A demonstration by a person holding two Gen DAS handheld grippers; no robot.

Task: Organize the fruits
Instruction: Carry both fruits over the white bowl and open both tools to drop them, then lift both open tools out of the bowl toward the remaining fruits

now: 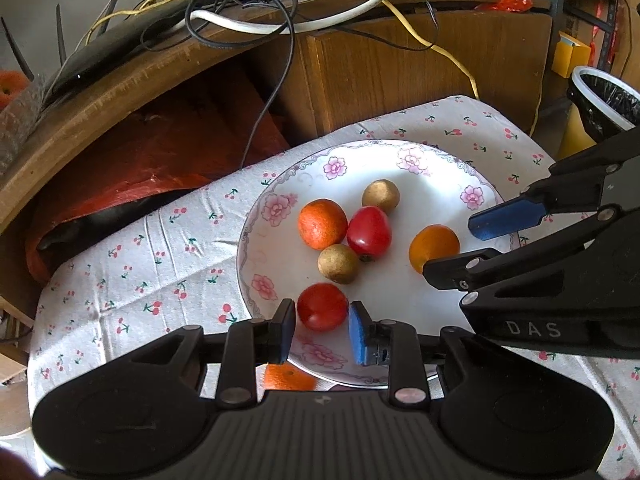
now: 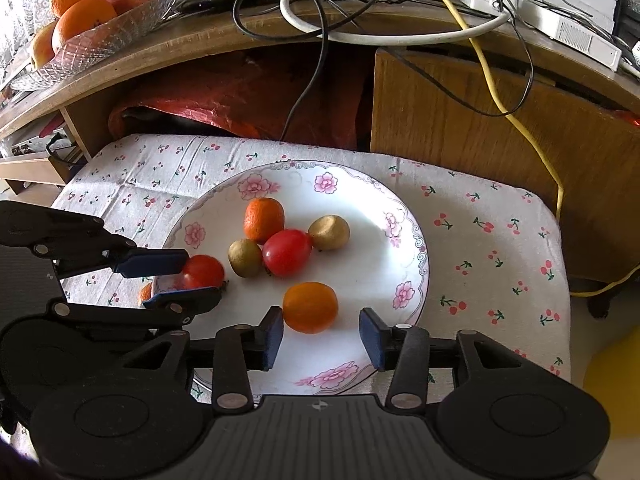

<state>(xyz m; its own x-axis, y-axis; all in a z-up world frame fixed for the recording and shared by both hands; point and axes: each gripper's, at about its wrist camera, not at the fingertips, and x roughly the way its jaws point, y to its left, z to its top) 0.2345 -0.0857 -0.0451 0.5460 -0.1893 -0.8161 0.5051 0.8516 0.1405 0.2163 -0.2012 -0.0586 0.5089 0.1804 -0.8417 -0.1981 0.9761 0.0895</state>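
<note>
A flowered white plate (image 1: 404,296) (image 2: 360,264) holds two oranges, two red tomatoes and two brown kiwis. My left gripper (image 1: 322,332) (image 2: 202,276) is at the plate's near left rim. Its pads touch both sides of the nearer tomato (image 1: 322,306) (image 2: 204,270), which still rests on the plate. My right gripper (image 2: 322,338) (image 1: 480,244) is open, with the nearer orange (image 2: 310,307) (image 1: 434,246) just ahead between its fingertips. The other tomato (image 1: 368,232), a darker orange (image 1: 322,224) and the kiwis (image 1: 338,263) cluster mid-plate.
Another orange (image 1: 288,378) lies on the cherry-print cloth (image 2: 480,240) beside the plate's left rim. A wooden desk (image 2: 480,120) with tangled cables stands behind, and a glass bowl (image 2: 92,20) of large fruit sits on it. A lined bin (image 1: 604,100) stands at the right.
</note>
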